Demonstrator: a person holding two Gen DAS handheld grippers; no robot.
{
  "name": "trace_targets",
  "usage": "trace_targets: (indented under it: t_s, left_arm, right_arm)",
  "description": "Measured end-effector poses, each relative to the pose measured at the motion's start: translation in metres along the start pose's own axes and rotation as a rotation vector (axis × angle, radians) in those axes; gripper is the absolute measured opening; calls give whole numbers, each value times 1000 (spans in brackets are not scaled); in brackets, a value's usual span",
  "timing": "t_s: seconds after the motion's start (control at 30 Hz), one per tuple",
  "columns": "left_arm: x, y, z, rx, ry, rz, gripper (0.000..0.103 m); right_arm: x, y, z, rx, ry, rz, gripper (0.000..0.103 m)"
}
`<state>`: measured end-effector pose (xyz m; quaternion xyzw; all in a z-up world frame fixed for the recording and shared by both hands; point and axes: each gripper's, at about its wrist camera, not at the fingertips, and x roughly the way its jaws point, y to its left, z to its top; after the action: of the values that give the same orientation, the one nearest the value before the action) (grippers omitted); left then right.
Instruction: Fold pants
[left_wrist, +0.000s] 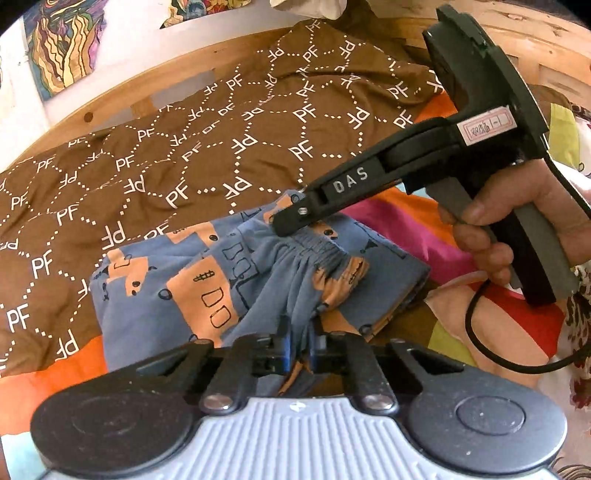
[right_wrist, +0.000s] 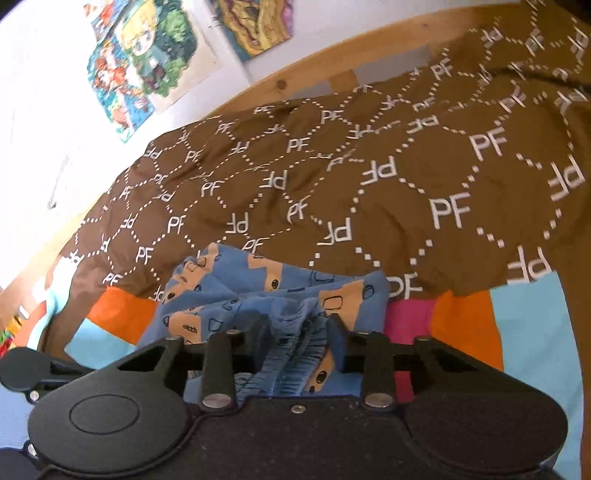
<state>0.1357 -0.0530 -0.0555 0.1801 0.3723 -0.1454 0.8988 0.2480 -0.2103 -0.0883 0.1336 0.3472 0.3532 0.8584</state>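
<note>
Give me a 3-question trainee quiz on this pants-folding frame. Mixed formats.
1. True or false: the left gripper is closed on fabric of the pants.
2. What does the right gripper pinch? A) brown PF blanket B) gathered waistband of the pants C) cable
3. What lies directly behind the pants, toward the wooden bed frame?

Key
1. True
2. B
3. The brown PF blanket

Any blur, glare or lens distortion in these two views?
Left wrist: sharp on the pants, fisheye bends the wooden bed frame, wall washed out upper left. Right wrist: brown blanket smears toward the right, posters soft, wall overexposed.
</note>
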Motion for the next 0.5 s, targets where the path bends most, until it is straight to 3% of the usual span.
trace_targets:
  t_s: [0.07, 0.27, 0.5]
  left_arm:
    - [-4, 0, 1, -5, -7, 4, 7]
    - [-20, -2, 9, -15, -43, 3, 7]
    - [-21, -10, 16, -31, -65, -33, 7]
  right_arm:
    - [-4, -3, 1, 28, -10, 5, 8]
    - [-23, -1, 8, 49, -60, 25, 6]
    - [-45, -2, 15, 40, -80, -15, 6]
